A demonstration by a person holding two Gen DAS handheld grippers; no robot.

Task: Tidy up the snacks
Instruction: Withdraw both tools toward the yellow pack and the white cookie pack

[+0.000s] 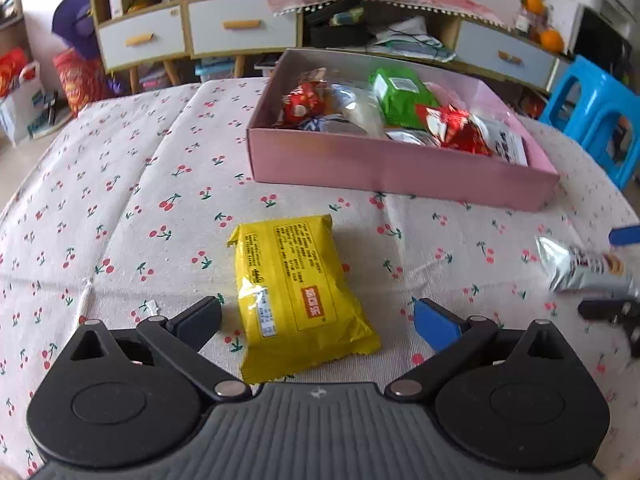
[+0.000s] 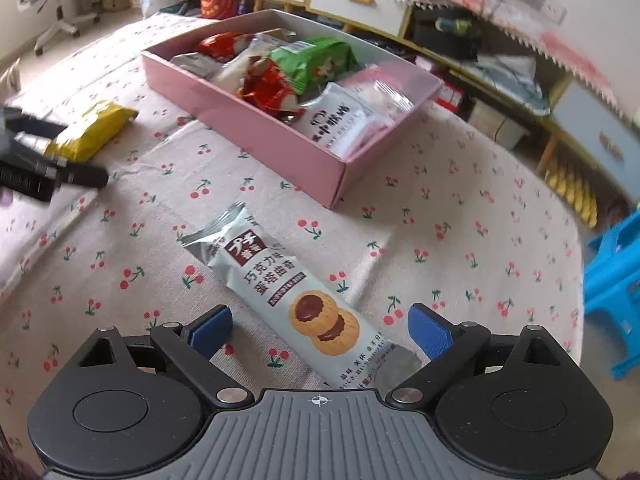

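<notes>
Snacks lie on a round table covered in a cherry-print cloth (image 1: 120, 184), some loose and some in a shallow pink cardboard box (image 1: 400, 172) at the far side. The left gripper (image 1: 318, 318) is spread wide just above the cloth, its 2 fingers either side of a yellow foil snack packet (image 1: 298, 292) that lies flat between them, apart from both pads. The right gripper (image 2: 320, 330) is likewise wide, straddling the near end of a long silver biscuit packet printed with 2 chocolate-centred cookies (image 2: 288, 292), which lies diagonally on the cloth and touches neither finger. In the box sit a green packet (image 1: 400, 98), red wrappers (image 2: 268, 84), a white packet with dark lettering (image 2: 336, 124) and a pale pink one (image 2: 376, 84), piled loosely. A blue plastic stool (image 1: 592, 116) stands beyond the table at the right, before white-drawered shelving (image 1: 240, 26).
</notes>
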